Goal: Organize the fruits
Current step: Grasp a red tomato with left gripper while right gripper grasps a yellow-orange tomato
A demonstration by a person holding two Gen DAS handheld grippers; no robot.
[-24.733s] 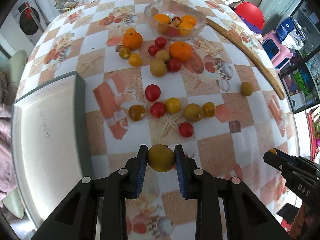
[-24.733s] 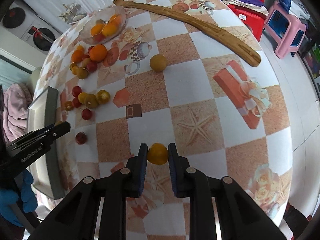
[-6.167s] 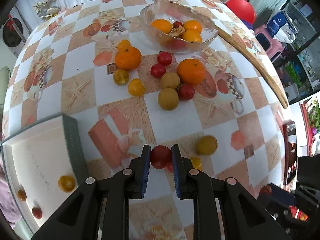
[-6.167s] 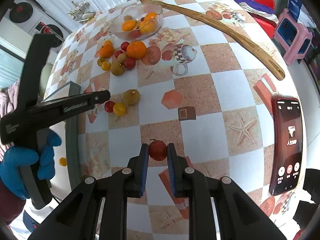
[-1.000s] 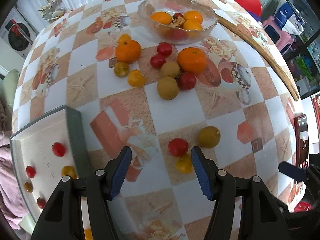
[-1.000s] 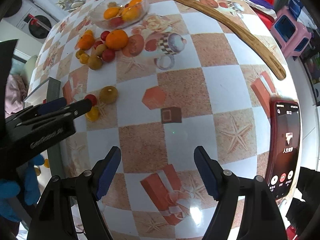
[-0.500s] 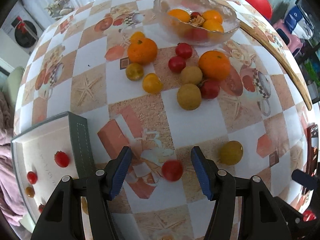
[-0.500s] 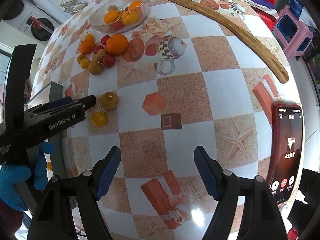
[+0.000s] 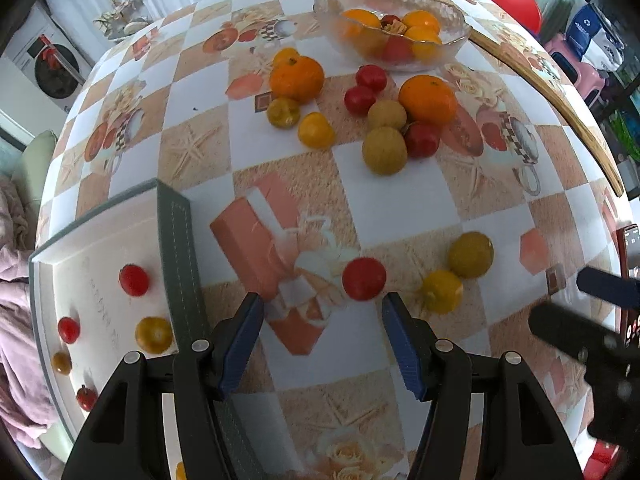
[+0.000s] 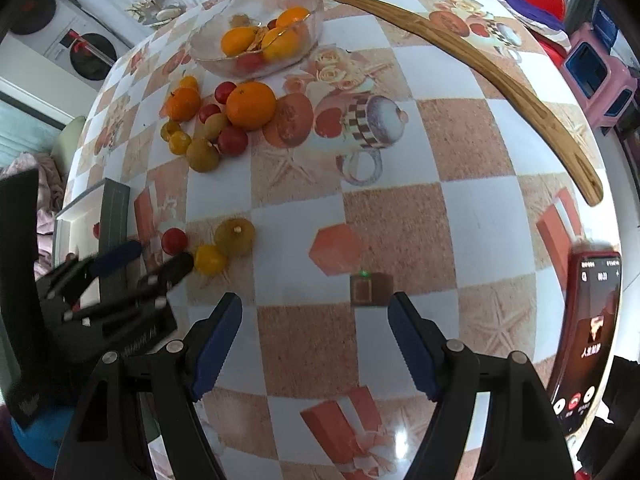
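- Left gripper (image 9: 322,330) has released jaws, with the red tomato (image 9: 363,278) just at 12 o'clock of them
- Right gripper (image 10: 314,338) has released jaws, empty above the counter (image 10: 460,216)

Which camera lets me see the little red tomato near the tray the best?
The left wrist view. The red tomato sits big and unblocked on the table, just ahead of the open left claw. In the right wrist view the same tomato is small, off to the left side, with the left claw close beside it.
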